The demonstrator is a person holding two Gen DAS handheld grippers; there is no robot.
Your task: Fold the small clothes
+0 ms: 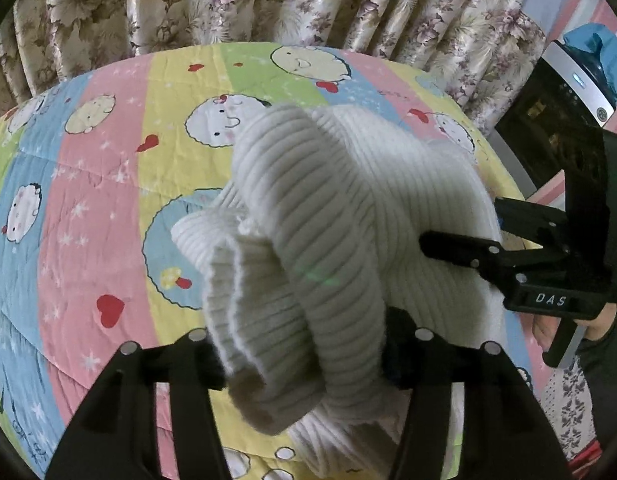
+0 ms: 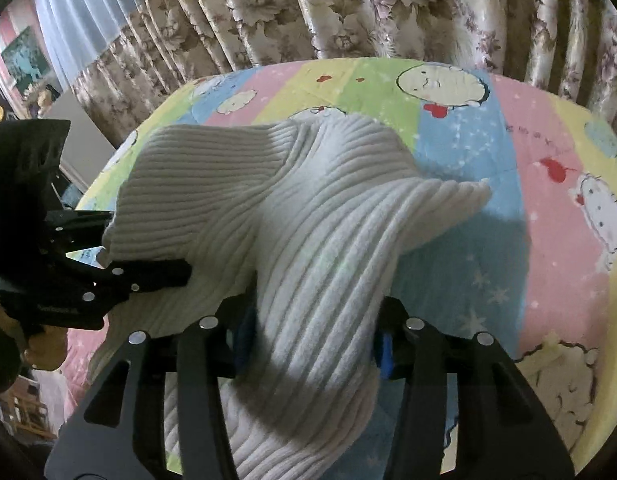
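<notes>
A white ribbed sweater (image 1: 308,248) is pinched in the jaws of the left gripper (image 1: 304,360) and right gripper (image 2: 312,336) at frame bottom. It is held bunched above the quilted bed (image 1: 108,184), probably to be carried over into a fold.

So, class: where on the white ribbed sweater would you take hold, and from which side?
Grip the sweater at its ribbed hem edge, coming from the near side, angled down toward the quilt. The hem is thick and doubled, so it probably won't slip. The left gripper and right gripper each have cloth bunched between their fingers.
</notes>
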